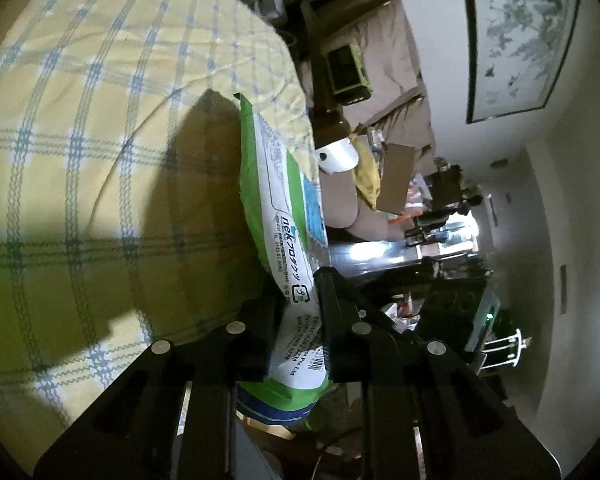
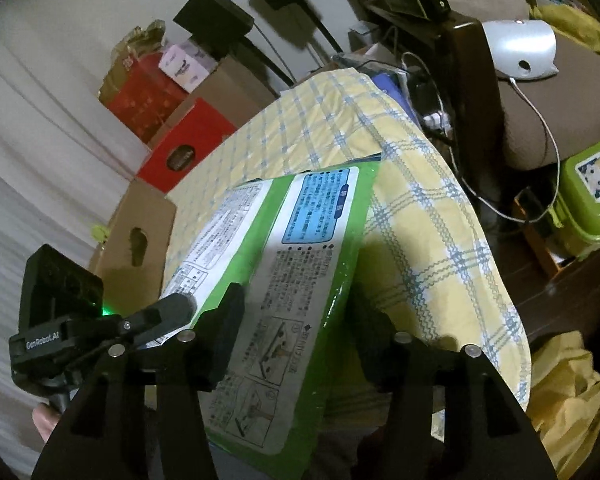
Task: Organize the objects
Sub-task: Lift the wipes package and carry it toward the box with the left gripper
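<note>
A flat green and white package with Japanese print (image 1: 286, 216) lies on a yellow and blue checked pillow (image 1: 100, 120). My left gripper (image 1: 296, 320) is shut on the package's near edge, one finger on each face. In the right wrist view the same package (image 2: 284, 264) lies flat on the pillow (image 2: 420, 208). My right gripper (image 2: 300, 332) is open, its fingers standing either side of the package's near part. The left gripper (image 2: 168, 312) shows there, clamped on the package's left edge.
Red boxes (image 2: 180, 140) and a cardboard box (image 2: 136, 240) stand at the left by a white curtain. A green lidded container (image 2: 584, 196), cables and a white curved device (image 2: 520, 48) are at the right. A yellow bag (image 2: 564, 396) lies at the lower right.
</note>
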{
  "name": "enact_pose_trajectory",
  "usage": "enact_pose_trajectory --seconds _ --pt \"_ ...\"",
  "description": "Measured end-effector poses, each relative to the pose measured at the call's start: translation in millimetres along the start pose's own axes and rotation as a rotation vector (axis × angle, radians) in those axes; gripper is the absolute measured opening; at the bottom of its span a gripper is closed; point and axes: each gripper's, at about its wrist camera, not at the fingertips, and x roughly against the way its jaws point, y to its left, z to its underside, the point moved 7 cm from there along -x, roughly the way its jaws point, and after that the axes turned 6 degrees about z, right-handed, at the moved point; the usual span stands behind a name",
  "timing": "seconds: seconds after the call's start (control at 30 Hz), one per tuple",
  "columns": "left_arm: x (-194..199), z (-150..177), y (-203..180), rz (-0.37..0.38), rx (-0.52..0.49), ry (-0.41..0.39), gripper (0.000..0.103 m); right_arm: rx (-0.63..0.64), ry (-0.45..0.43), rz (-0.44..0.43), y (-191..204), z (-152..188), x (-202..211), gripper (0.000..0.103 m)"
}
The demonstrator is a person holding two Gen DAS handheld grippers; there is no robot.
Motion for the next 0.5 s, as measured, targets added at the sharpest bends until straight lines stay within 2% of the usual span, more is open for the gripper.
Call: enact_pose_trajectory --seconds 0.13,0.27,0.5 --pt "0 -6 -12 0.007 -0.031 -0.02 0.017 0.019 -0.036 0.01 8 -4 10 0.043" --pt "18 -9 -32 0.026 -0.082 -0.054 0.017 0.07 -0.082 0.015 28 -13 28 0.042" --pt "60 -21 -56 0.026 -0.132 -0.132 0.017 0.168 -0.105 -0.012 76 -26 40 0.042"
